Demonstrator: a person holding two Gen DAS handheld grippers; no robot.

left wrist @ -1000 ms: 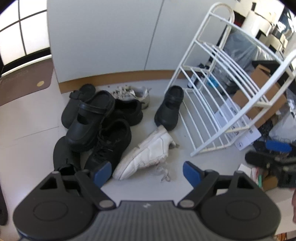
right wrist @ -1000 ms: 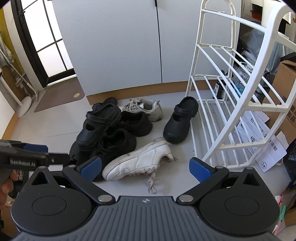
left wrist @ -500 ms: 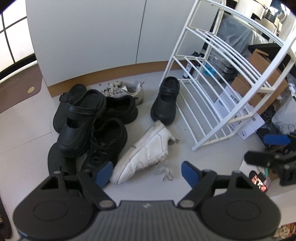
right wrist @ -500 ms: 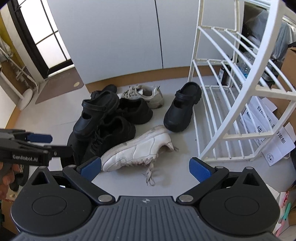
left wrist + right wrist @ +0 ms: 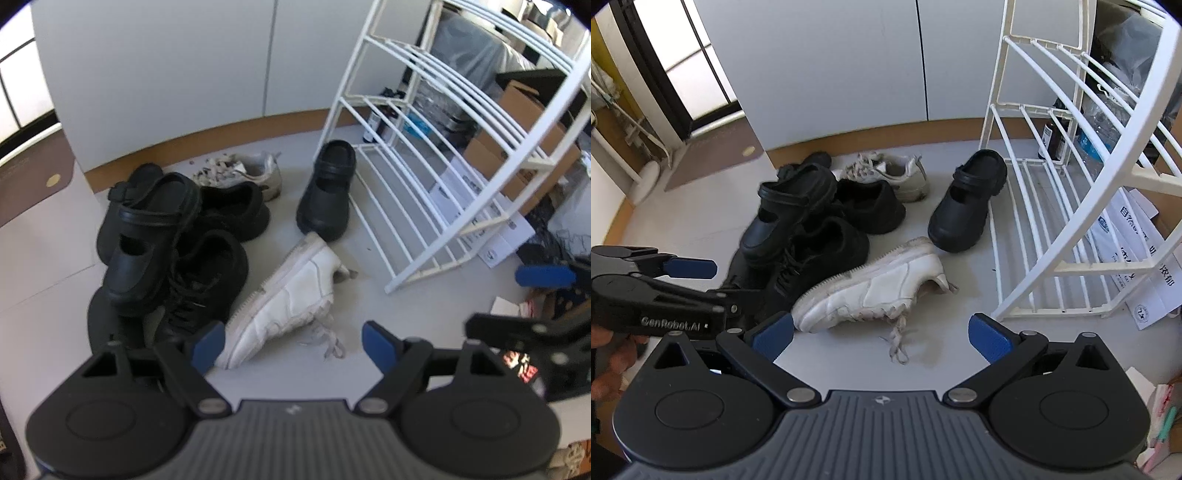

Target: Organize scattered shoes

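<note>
Floor (image 5: 960, 350), pale grey, bearing scattered shoes. White sneaker (image 5: 871, 288) (image 5: 288, 299): on its side at centre, toe toward 8 o'clock, loose laces trailing toward 6 o'clock. Black clog (image 5: 967, 203) (image 5: 328, 192): upright, at 1 o'clock from the sneaker, heel just beside the rack's bottom shelf. Black pile at 10 o'clock from the sneaker: second clog (image 5: 790, 206) (image 5: 147, 236) tilted on top, lace-up shoe (image 5: 816, 266) (image 5: 207, 280) beneath it, another black shoe (image 5: 868, 206) (image 5: 232, 210) behind. Beige sneaker (image 5: 890, 173) (image 5: 240, 171): at 12 o'clock, near the wall's brown skirting. White rack (image 5: 1052, 206) (image 5: 424, 155): tiered wire shelves at 3 o'clock, all shelves bare of shoes; bottles and boxes show behind it. Left gripper (image 5: 293, 347) (image 5: 701, 284): jaws wide apart, nothing between the blue pads, hanging above the sneaker's toe without touching. Right gripper (image 5: 882, 332) (image 5: 517, 299): jaws wide apart, empty, above the floor at 6 o'clock from the sneaker. Hand (image 5: 609, 354): partly seen at the left gripper's handle.
</note>
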